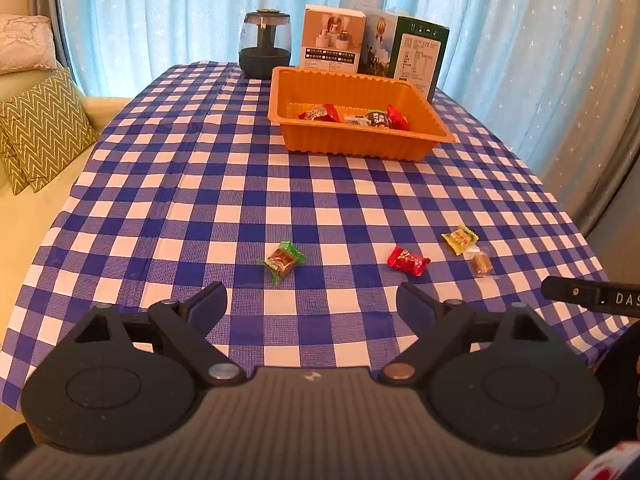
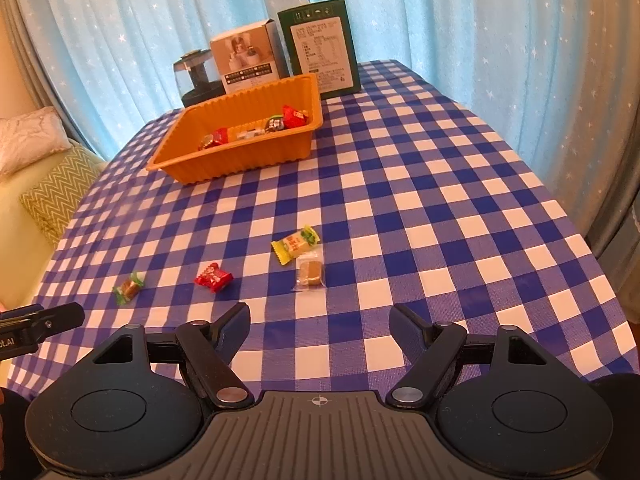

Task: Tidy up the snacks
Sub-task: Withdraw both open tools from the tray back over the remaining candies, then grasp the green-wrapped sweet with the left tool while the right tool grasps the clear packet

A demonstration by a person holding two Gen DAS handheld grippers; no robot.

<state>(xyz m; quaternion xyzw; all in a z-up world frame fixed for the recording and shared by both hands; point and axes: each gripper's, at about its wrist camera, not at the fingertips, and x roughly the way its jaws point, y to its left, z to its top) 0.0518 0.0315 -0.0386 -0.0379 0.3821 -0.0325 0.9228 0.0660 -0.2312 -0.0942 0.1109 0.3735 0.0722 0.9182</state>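
With both grippers' fingers spread and empty, lower the left gripper straight over the green-wrapped candy lying just beyond it on the near surface, pinch across its middle, then carry it to the far orange tray.

Glass jar, two boxes, zigzag cushion, starry curtain

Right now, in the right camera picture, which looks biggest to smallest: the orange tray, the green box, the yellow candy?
1. Orange tray
2. Green box, clearly smaller than the tray in the picture, though it stands farther back
3. Yellow candy, smallest even though nearest
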